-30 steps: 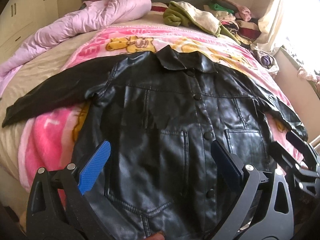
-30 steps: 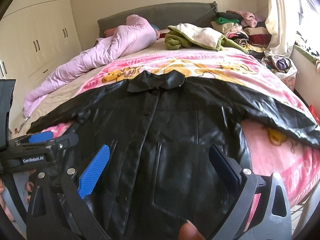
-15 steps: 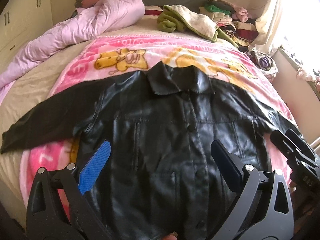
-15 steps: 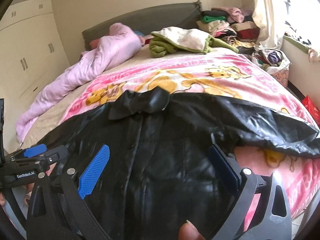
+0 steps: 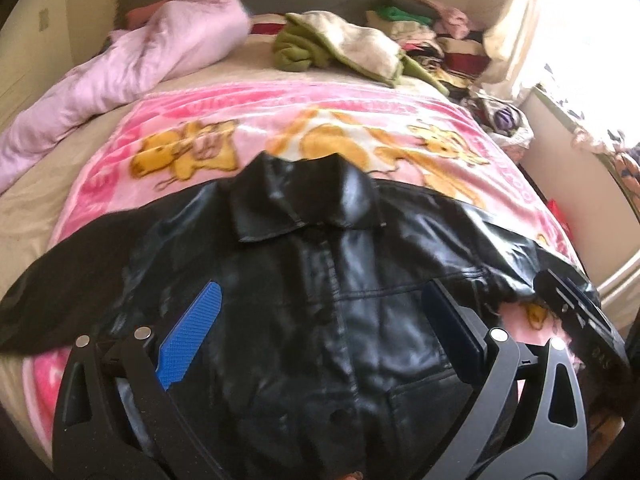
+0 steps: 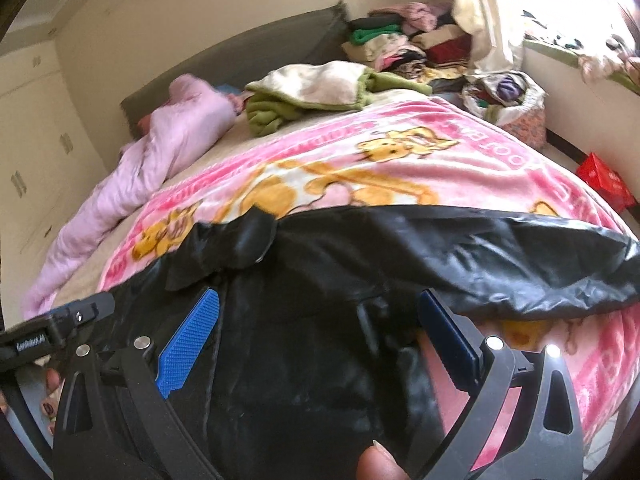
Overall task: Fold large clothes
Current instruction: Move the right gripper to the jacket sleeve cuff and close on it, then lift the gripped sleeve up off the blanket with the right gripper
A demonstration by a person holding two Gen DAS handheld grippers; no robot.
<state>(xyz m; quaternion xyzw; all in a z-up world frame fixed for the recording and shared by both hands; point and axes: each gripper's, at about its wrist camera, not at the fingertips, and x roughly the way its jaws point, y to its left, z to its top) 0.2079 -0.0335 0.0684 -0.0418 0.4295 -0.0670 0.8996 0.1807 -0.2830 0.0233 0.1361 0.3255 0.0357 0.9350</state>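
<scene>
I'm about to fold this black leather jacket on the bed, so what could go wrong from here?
The shiny black leather jacket looks stiff and slick, so open pads may slip off a pinch. Its sleeves spread wide across the pink cartoon fleece blanket, so grabbing low may catch blanket too. The left gripper and right gripper are close together and may collide.

Black leather jacket (image 5: 344,320) flat on pink blanket (image 5: 320,128); left tool (image 5: 320,336) wide apart above it, gripping nothing.
</scene>
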